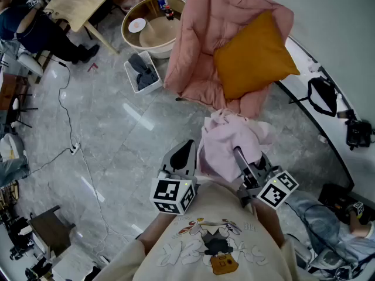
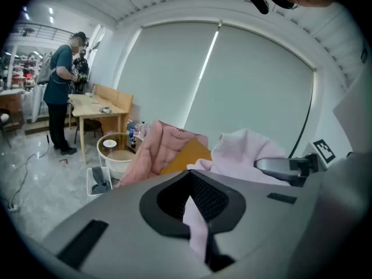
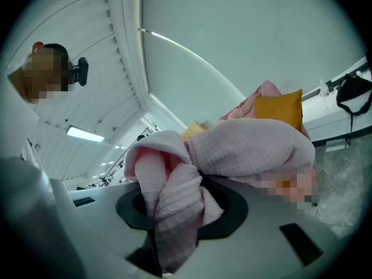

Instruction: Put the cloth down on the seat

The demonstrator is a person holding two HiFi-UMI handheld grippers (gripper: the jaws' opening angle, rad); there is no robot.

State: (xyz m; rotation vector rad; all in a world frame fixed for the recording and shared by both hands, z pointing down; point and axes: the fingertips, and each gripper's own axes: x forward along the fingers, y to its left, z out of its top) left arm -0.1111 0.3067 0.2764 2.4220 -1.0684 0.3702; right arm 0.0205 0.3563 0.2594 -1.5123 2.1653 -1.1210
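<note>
Edges and open room: the chair (image 1: pixel 199 45) is standing at 12 o'clock from the person, its back leaning toward 12 o'clock and its front seat edge facing 6 o'clock. A white wall (image 1: pixel 328 28) is closing off the side from 1 to 4 o'clock. Polished grey stone floor (image 1: pixel 117 133) is lying open from 7 to 10 o'clock, with a thin cable (image 1: pixel 70 122) trailing across it. A white basket (image 1: pixel 142 72) is sitting just beside the chair's 9 o'clock edge.

Count: one chair, one cushion (image 1: pixel 255 54), one cloth (image 1: pixel 225 145), one basket, two grippers.

Materials: the chair is wearing a pink quilted, puffy cover. The cushion is square, orange and smooth, and is leaning against the chair back. The cloth is pale pink with a waffle weave, bunched into soft folds.

Grip state: the left gripper (image 1: pixel 186 154) is pinching a thin strip of cloth between nearly closed jaws. The right gripper (image 1: pixel 239 157) is clamping a thick wad of cloth, so its jaws are standing further apart.

Cloth position: it is hanging between the two grippers, above the floor, near the seat's front edge at 6 o'clock from the cushion.
</note>
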